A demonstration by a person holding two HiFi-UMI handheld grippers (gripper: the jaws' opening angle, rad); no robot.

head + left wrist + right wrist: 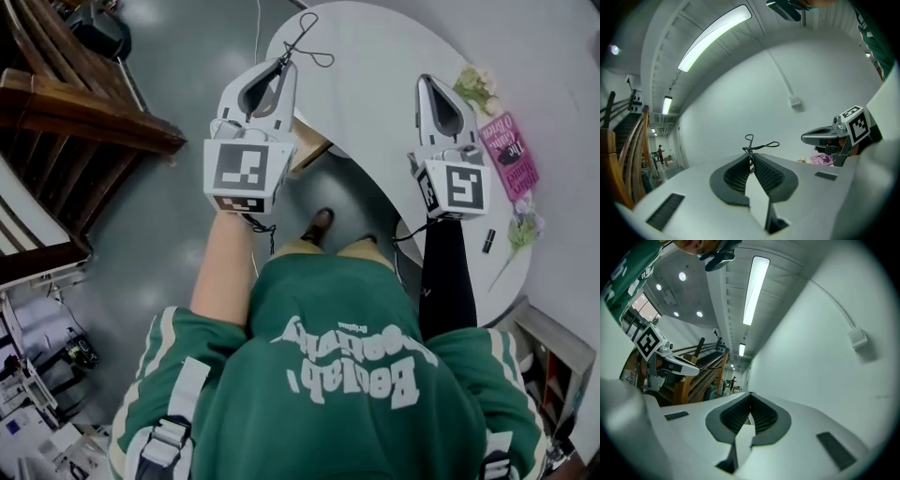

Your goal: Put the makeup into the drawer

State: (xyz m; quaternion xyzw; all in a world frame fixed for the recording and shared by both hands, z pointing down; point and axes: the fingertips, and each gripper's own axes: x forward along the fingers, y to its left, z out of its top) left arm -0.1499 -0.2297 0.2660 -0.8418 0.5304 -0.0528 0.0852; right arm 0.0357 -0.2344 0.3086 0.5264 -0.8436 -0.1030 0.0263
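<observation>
A black wire eyelash curler [307, 42] sticks out from the tip of my left gripper [284, 64], whose jaws are shut on it above the near edge of the white table [375, 66]. In the left gripper view the eyelash curler [757, 146] rises from the left gripper's [750, 157] closed tips. My right gripper [424, 81] hangs level over the table to the right, shut with nothing in it. The right gripper view shows the right gripper's [750, 395] jaws meeting against a white wall. A small black makeup tube [488, 241] lies on the table near my right forearm.
A pink book [509, 155] and pale flower sprigs [476, 87] lie on the table's right side. Wooden stairs [84, 112] stand at the left. A wooden piece [309, 150] shows under the table edge. A grey shelf unit [553, 352] stands at the bottom right.
</observation>
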